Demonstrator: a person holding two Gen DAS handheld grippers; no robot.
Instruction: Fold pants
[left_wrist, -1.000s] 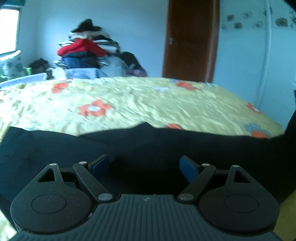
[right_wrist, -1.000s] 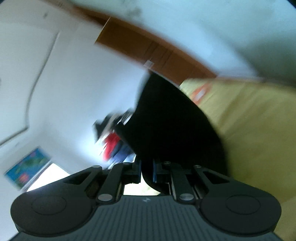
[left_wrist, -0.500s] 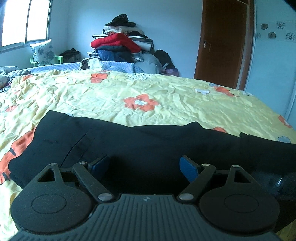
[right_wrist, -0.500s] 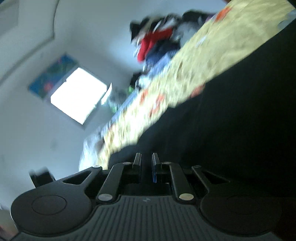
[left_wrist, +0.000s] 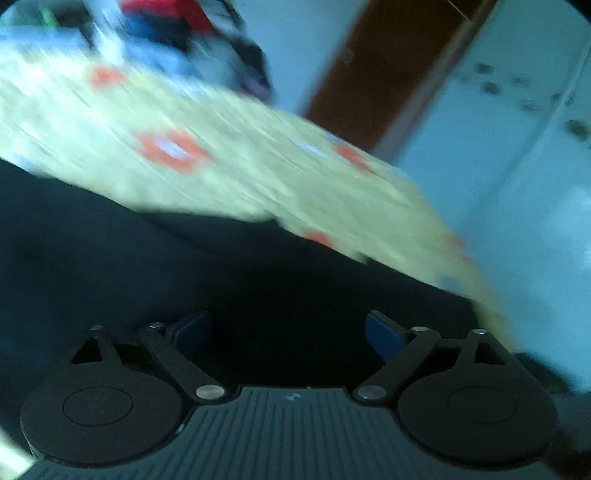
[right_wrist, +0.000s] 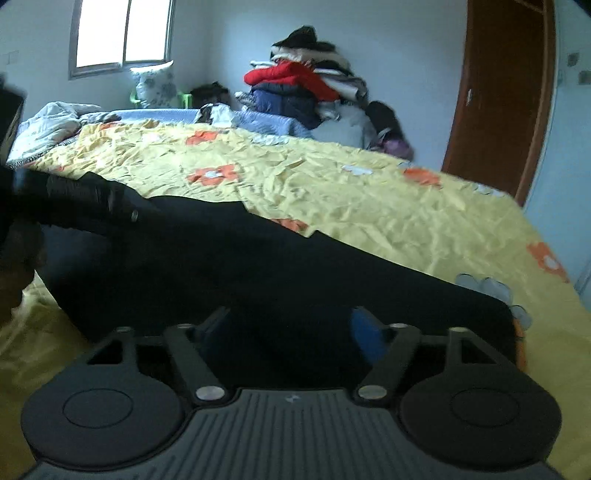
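The black pants (right_wrist: 258, 266) lie flat across the near part of the bed's yellow flowered sheet (right_wrist: 369, 206), reaching from the far left toward the near right corner. The right tongs (right_wrist: 291, 332) hang just over the dark cloth, jaws opening with nothing pinched between the blue pads. The left tongs (left_wrist: 288, 332) are opening too, wide apart above the pants (left_wrist: 184, 277) and gripping nothing; that view is blurred.

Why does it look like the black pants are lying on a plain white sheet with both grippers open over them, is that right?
Not quite. The right wrist view shows the black pants on a yellow flowered bedspread, not a plain white sheet. Both the left gripper and right gripper are opening, pinching nothing.
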